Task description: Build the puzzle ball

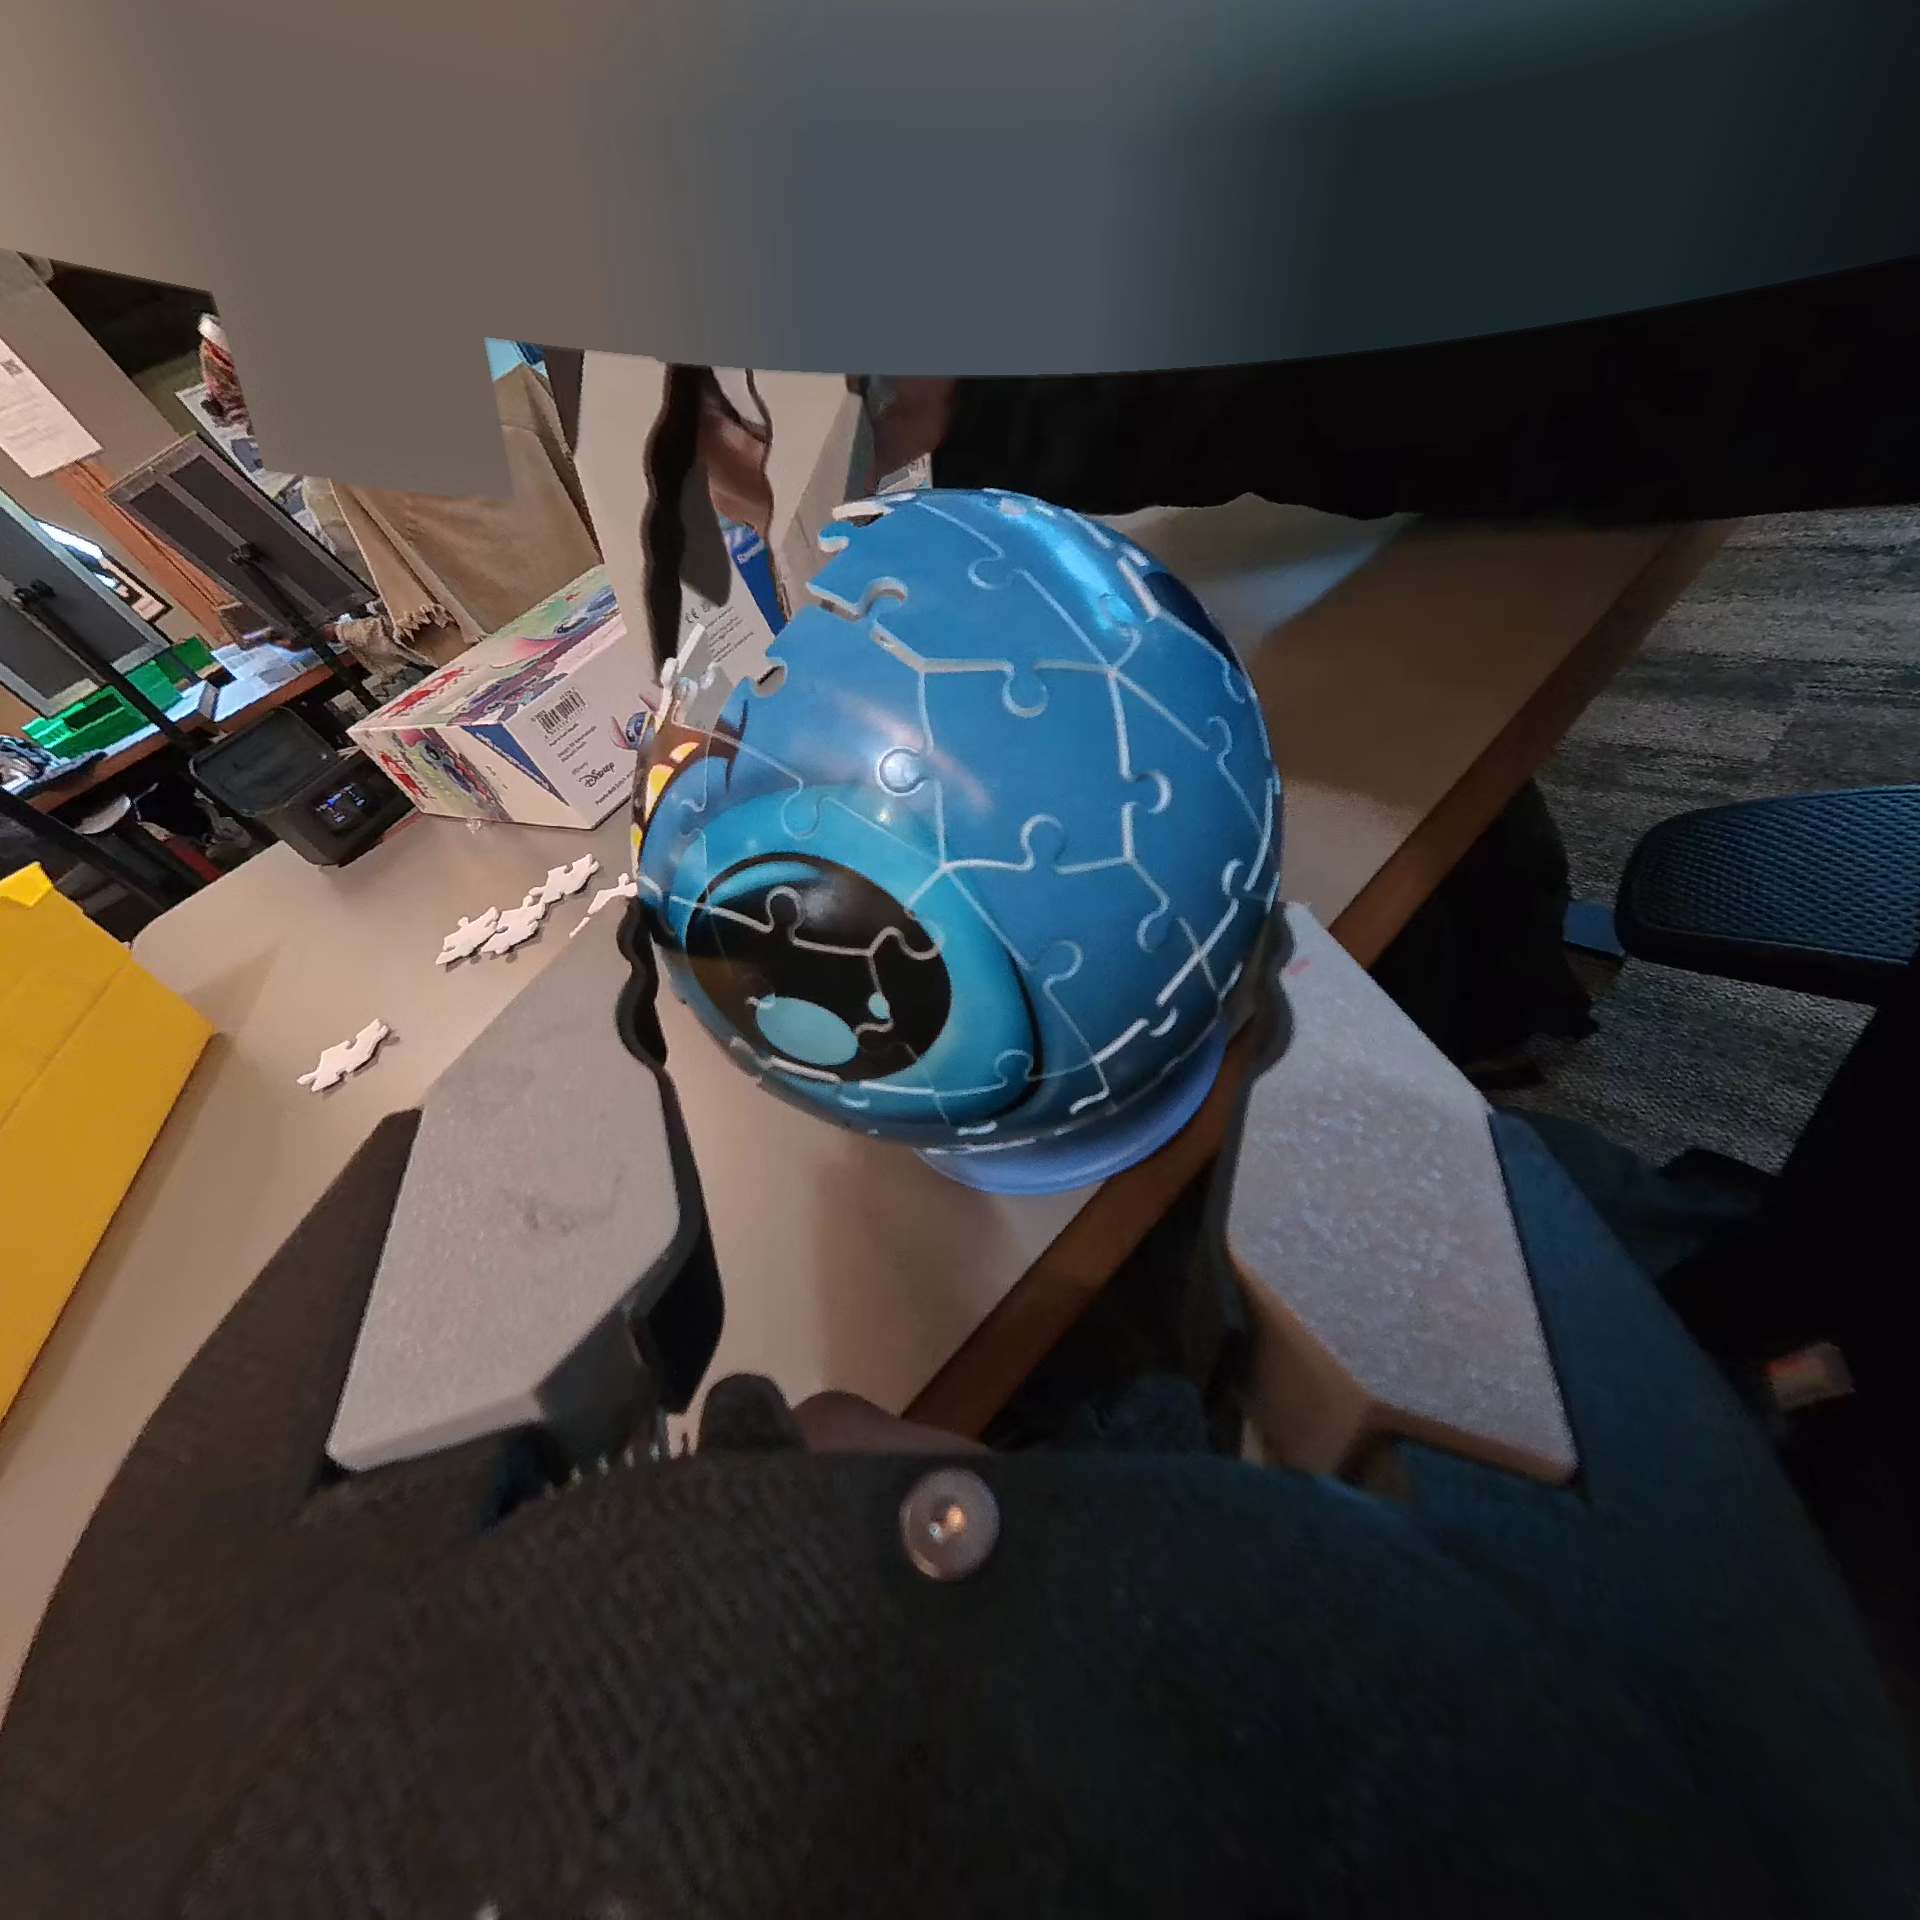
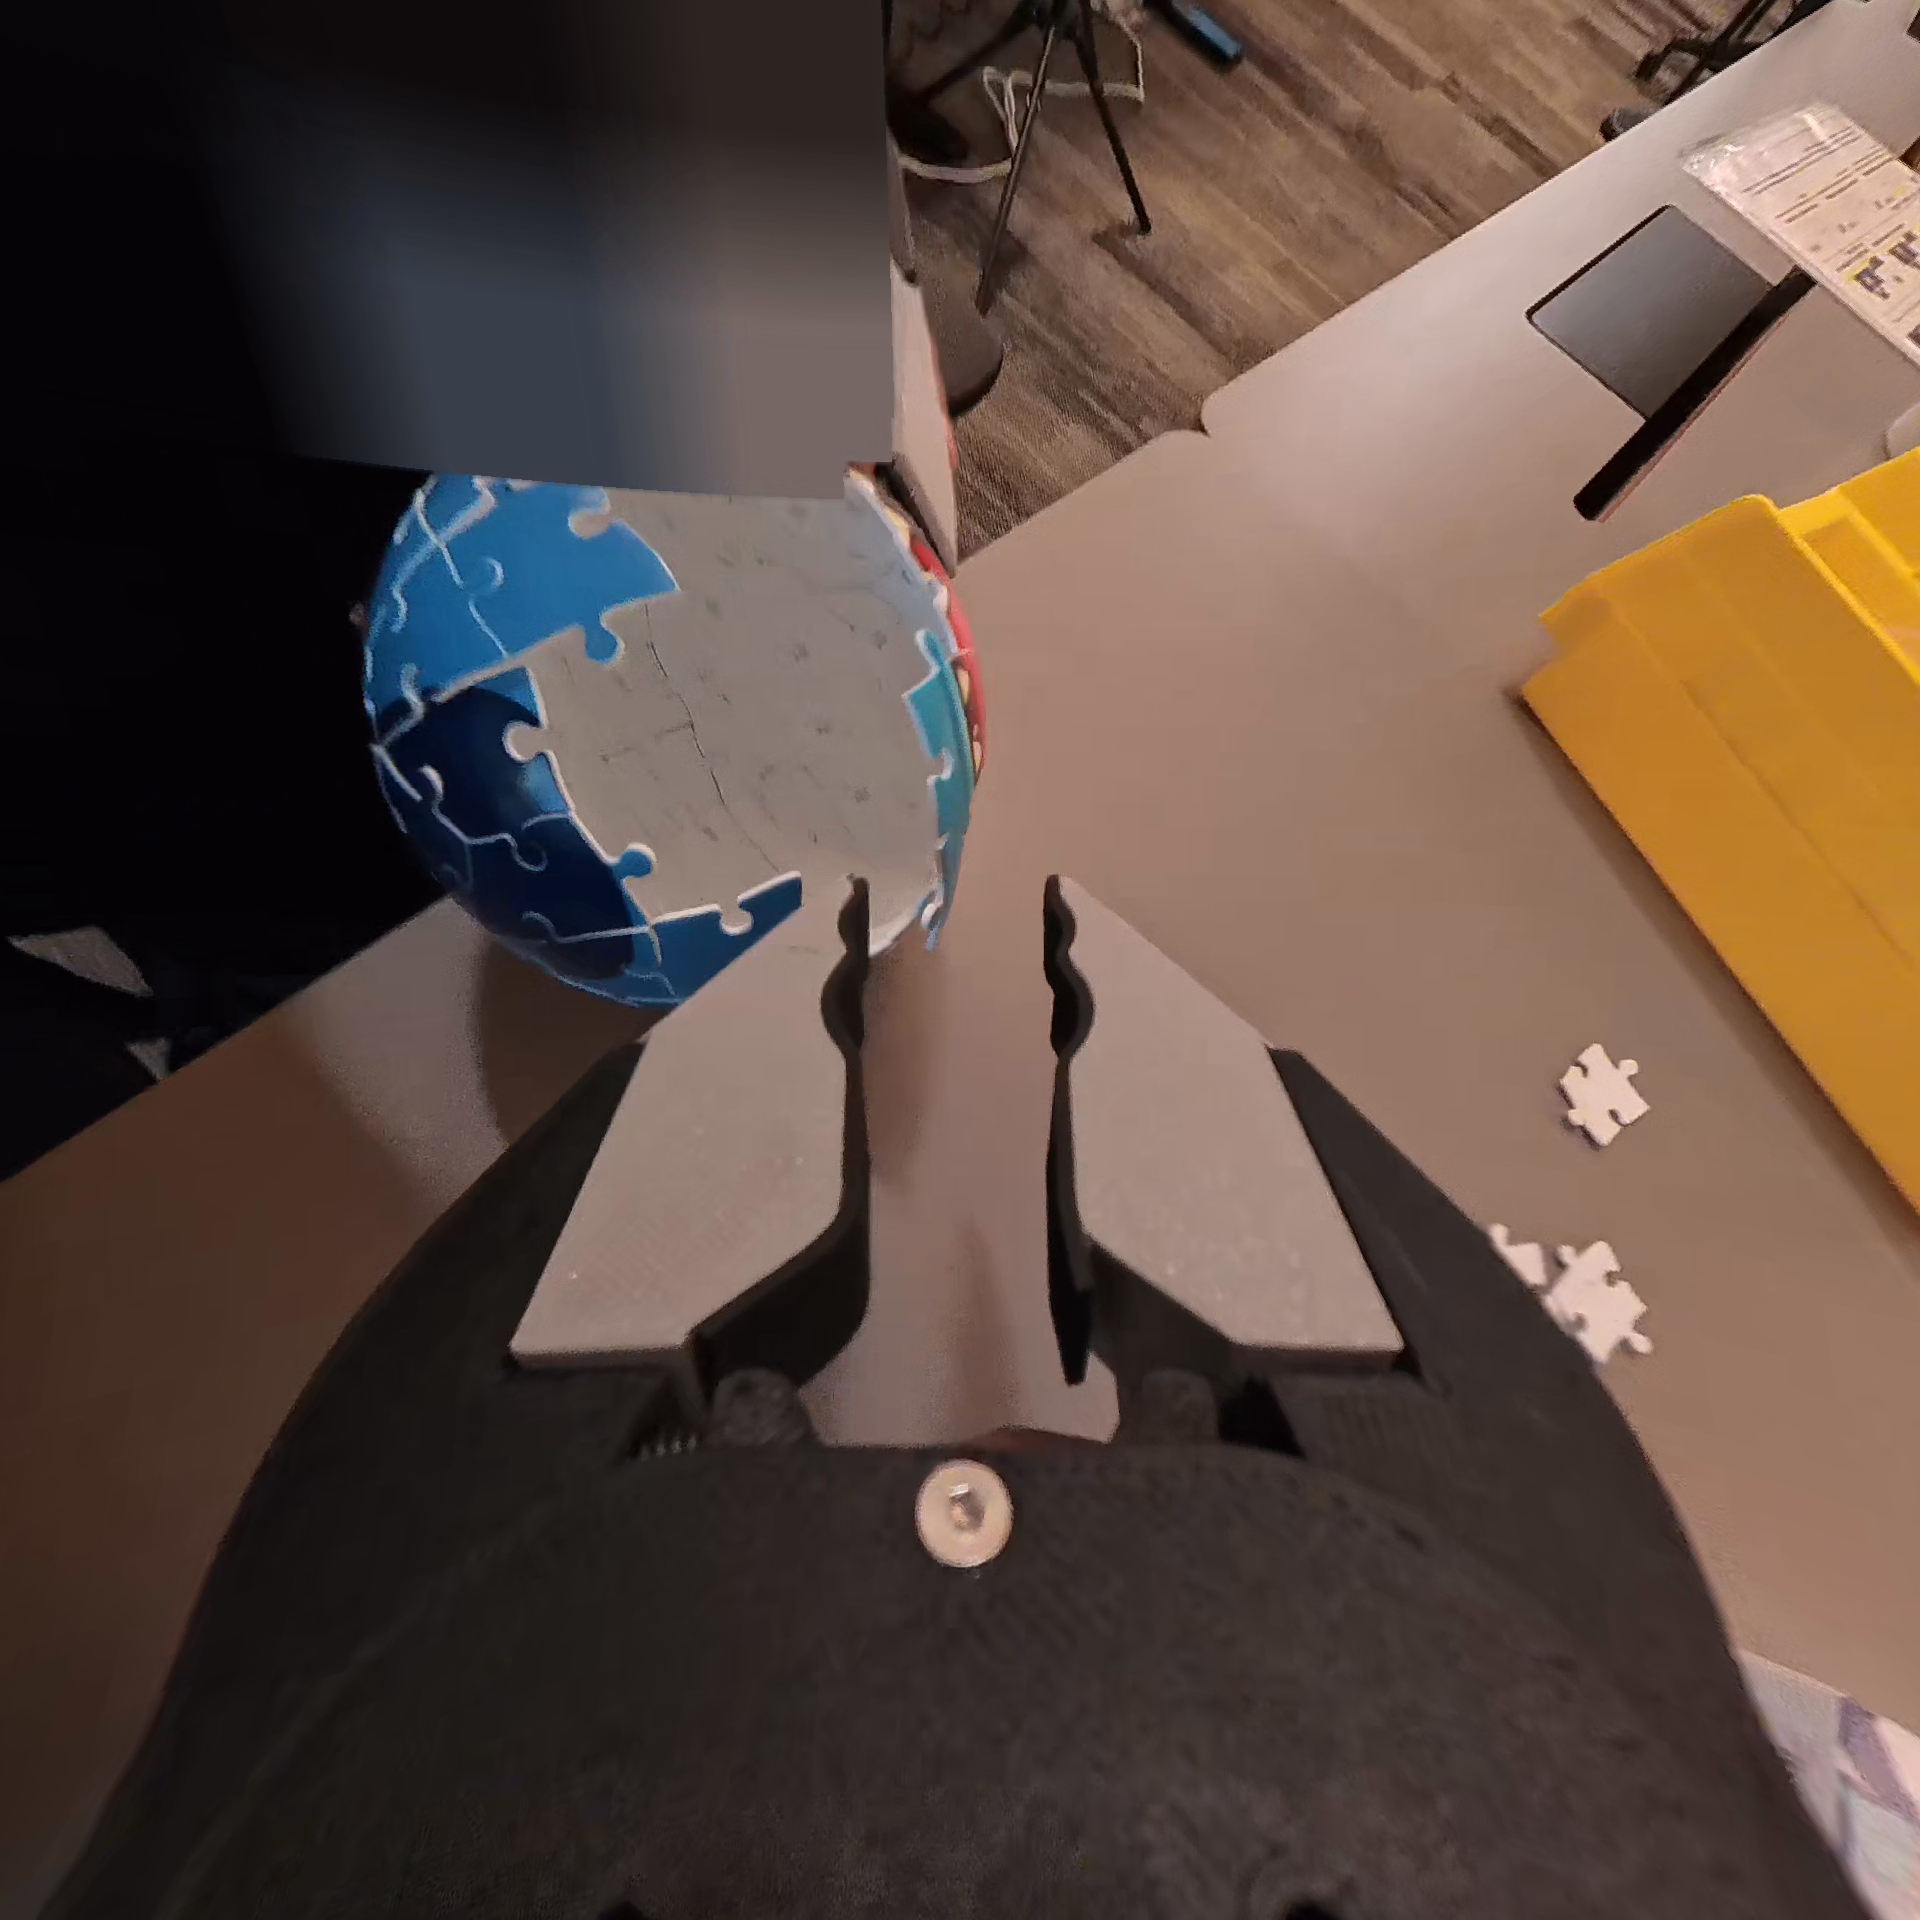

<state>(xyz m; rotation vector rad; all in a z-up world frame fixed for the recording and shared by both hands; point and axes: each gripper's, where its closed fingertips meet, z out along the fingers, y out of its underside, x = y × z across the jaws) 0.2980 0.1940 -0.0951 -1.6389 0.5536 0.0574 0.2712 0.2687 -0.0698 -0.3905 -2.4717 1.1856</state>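
Two grippers (image 1: 951, 935) (image 2: 951, 904), one puzzle ball (image 1: 966, 821), three loose pieces (image 2: 1603, 1094).

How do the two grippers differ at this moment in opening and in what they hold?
The left gripper is spread wide, its fingers flanking the puzzle ball near the table edge; the right gripper has a narrow gap. The left brackets the ball, though a firm grip isn't clear; the right holds nothing and points beside the ball's unfinished opening. Both have grey padded fingers.

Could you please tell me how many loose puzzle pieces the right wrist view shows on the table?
3: a lone piece beside the yellow bin, an overlapping pair nearer the hand-held gripper; its body may hide others.
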